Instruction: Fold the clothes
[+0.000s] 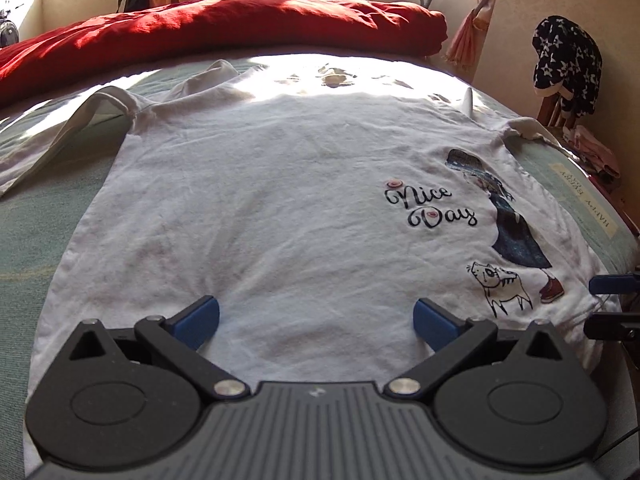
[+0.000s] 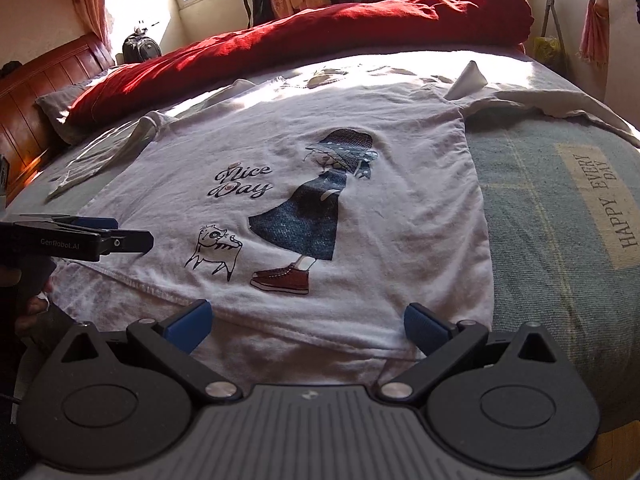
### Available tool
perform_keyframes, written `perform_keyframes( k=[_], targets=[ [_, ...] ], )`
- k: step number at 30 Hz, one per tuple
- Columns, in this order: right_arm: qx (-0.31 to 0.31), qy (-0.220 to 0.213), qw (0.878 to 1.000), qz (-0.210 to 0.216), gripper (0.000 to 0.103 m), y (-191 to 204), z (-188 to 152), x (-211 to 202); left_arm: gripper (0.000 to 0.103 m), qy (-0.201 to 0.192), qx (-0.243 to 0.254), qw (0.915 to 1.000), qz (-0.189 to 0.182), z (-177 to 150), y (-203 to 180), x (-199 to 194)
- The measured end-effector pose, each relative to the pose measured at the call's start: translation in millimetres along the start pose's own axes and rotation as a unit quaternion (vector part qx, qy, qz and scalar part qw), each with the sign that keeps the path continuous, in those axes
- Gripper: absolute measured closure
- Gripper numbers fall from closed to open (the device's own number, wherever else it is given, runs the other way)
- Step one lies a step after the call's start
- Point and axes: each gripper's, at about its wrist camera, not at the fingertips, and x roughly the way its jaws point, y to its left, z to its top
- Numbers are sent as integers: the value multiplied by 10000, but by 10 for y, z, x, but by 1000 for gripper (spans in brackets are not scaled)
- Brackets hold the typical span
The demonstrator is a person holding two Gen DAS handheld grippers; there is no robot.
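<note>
Lying face up on the bed (image 2: 560, 184), a white T-shirt (image 1: 248, 208) spreads flat across a pale green plaid bedspread, its hem toward the cameras and its neck toward the far side, where sunlight washes out the fabric. The print shows a girl in a blue dress and red sneakers, a small cat and the script "Nice Day" (image 2: 240, 184). One sleeve (image 1: 60, 136) stretches out to the left in the left wrist view; the other sleeve (image 2: 532, 104) lies rumpled at the right in the right wrist view.

The left gripper (image 1: 316, 320) hovers over the hem area with its blue-padded fingers (image 1: 200, 316) spread wide, nothing between them. The right gripper (image 2: 306, 326) is likewise spread apart and empty, poised just above the hem below the sneakers; whether its pads touch the cloth cannot be told.

Behind the shirt a red duvet (image 2: 320, 28) is bunched along the far edge of the bed. A label reading "HAPPY EVERY DAY" (image 2: 600, 204) sits on the bedspread to the right. A star-patterned dark garment (image 1: 568, 56) hangs over a chair near the wall.
</note>
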Motion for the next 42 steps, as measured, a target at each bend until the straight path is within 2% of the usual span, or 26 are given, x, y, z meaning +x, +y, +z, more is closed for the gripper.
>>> perform_keyframes(
  k=[2, 4, 8, 19, 24, 28, 30, 32, 37, 42],
  targets=[
    [182, -52, 9997, 128, 0, -53, 40, -26, 1, 39, -41, 10000, 60, 53, 6, -44],
    [364, -103, 9990, 257, 0, -106, 80, -52, 1, -81, 17, 9999, 143, 128, 4, -85],
    [158, -41, 9998, 144, 0, -44, 55, 47, 1, -186, -43, 9997, 118, 237, 48, -85],
    [-539, 178, 9980, -291, 0, 157, -5, 272, 1, -76, -396, 9989, -245, 48, 237, -150],
    [-368, 222, 9984, -379, 0, 187, 71, 232, 1, -50, -551, 9977, -397, 20, 333, -183],
    [0, 95, 9999, 57, 0, 200, 386, 164, 1, -181, -647, 9968, -434, 368, 479, -235],
    [-100, -200, 9996, 173, 0, 283, 656, 199, 1, -246, -694, 9963, -453, 541, 552, -261],
    [-284, -288, 9987, 309, 0, 381, 933, 331, 1, -312, -742, 9956, -472, 715, 625, -287],
    [-821, -14, 9917, 987, 0, 621, 1526, 877, 1, -468, -824, 9941, -524, 1175, 798, -322],
    [-790, 211, 9889, 1239, 0, 640, 1770, 1394, 1, -376, -811, 9933, -727, 1875, 907, 193]
  ],
)
